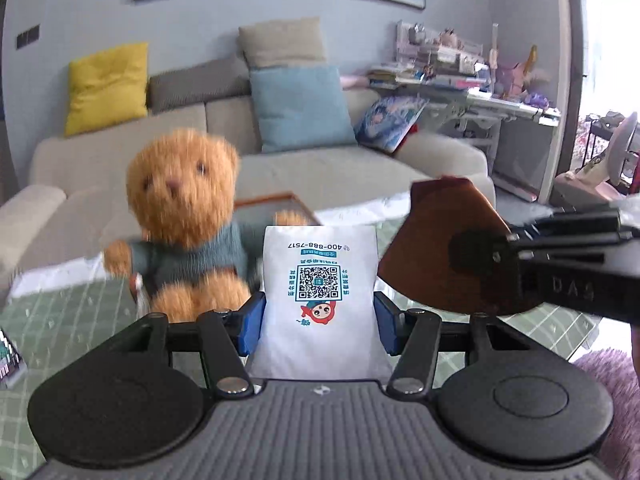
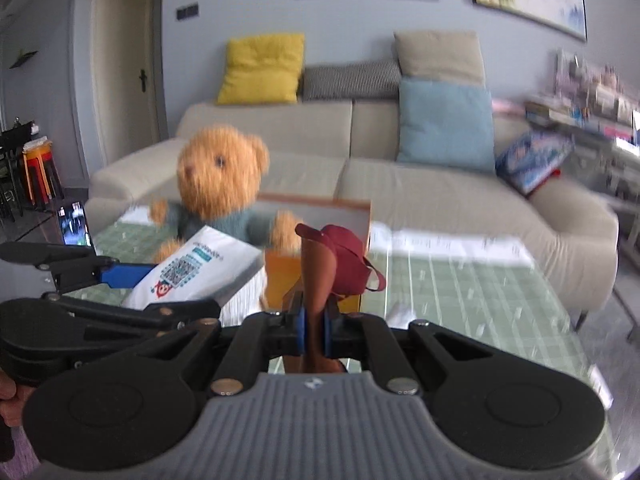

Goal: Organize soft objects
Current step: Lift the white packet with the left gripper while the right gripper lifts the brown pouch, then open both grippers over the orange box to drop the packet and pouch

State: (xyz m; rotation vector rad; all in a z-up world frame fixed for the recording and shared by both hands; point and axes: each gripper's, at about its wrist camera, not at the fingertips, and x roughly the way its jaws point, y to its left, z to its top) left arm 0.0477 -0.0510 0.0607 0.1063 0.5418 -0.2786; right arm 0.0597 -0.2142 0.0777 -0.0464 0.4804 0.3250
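My left gripper (image 1: 319, 322) is shut on a white soft packet (image 1: 319, 280) with a QR code, held above the table; it also shows in the right wrist view (image 2: 200, 270). My right gripper (image 2: 314, 330) is shut on a brown soft pouch (image 2: 316, 276) with a dark red part and strap (image 2: 348, 260); the pouch shows at the right of the left wrist view (image 1: 444, 248). A brown teddy bear (image 1: 186, 220) in a teal sweater sits upright on the table behind the packet, and appears in the right wrist view (image 2: 220, 184).
A green checked tablecloth (image 2: 460, 280) covers the table. An orange-rimmed box (image 2: 320, 216) stands behind the pouch. A beige sofa (image 2: 420, 188) with yellow, blue and grey cushions is beyond. A cluttered desk (image 1: 460, 76) is at right. A phone (image 2: 74, 226) stands at left.
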